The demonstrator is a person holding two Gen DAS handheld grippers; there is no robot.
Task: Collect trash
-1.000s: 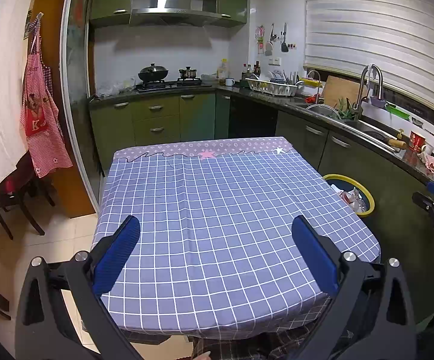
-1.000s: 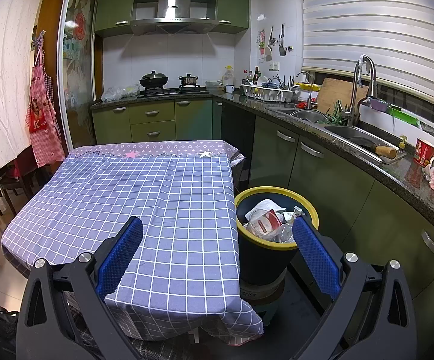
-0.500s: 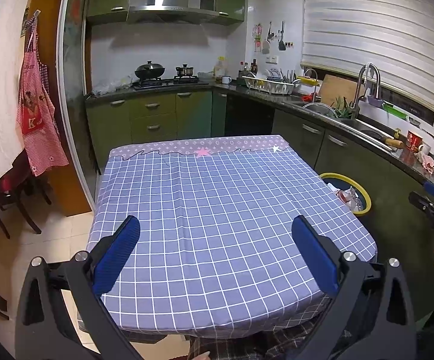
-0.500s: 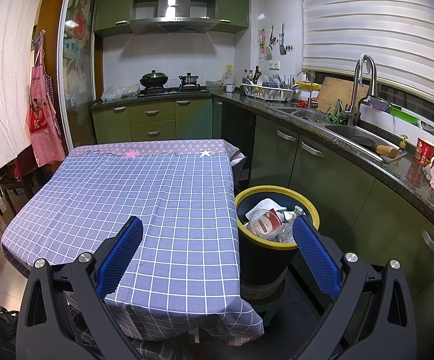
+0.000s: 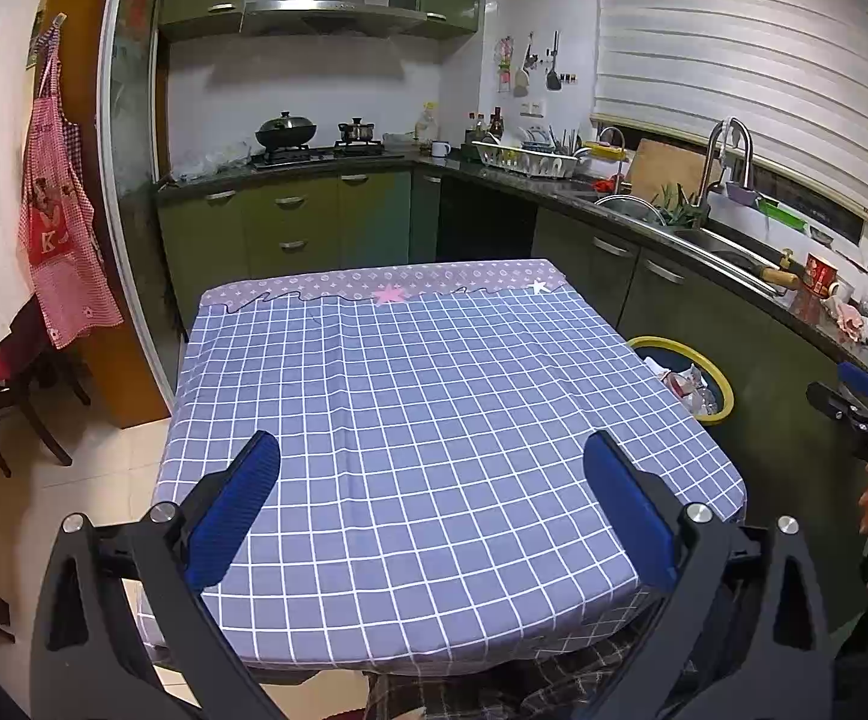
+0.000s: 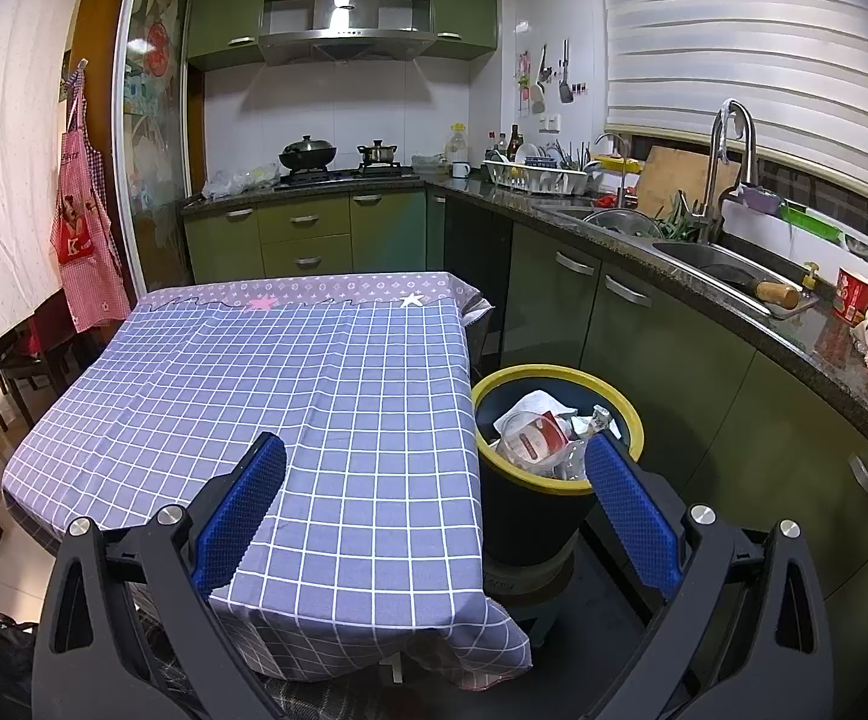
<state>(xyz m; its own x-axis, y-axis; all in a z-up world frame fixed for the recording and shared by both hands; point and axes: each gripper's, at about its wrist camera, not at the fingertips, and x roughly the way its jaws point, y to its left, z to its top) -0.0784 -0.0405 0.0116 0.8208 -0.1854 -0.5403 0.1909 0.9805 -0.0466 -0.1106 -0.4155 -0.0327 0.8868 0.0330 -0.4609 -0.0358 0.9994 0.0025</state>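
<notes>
1. Left view is shifting slightly versus a second ago: tablecloth (image 5: pixel 422 420) is sitting a touch lower in frame and more of the bin is showing; right view is barely changing.
2. Left gripper (image 5: pixel 431 498) fingers are spread wide apart, holding nothing, hovering over the near edge of the cloth.
3. Right gripper (image 6: pixel 434 504) fingers are also wide apart and empty; its right pad (image 6: pixel 629 501) is overlapping the bin's near rim in the view, but contact is not clear.
4. Trash bin (image 6: pixel 554 480), dark with a yellow rim, is standing just ahead of the right gripper, between its fingers and toward the right one, beside the table's right edge.
5. Collected trash (image 6: pixel 539 432) is lying inside the bin: white paper, a red-and-white wrapper, clear plastic.
6. No loose trash is showing on the cloth ahead of either gripper, so the task is looking near done or finished, judging from these views only.
7. Doing this step well: keeping both grippers apart, scanning the cloth and the floor around the bin for leftovers before stopping; floor behind the table is hidden.
8. Right gripper should be staying clear of the rim to avoid tipping the bin.
9. Further out, kitchen counter (image 6: pixel 734 300) with sink is running along the right, well apart from the fingers.
</notes>
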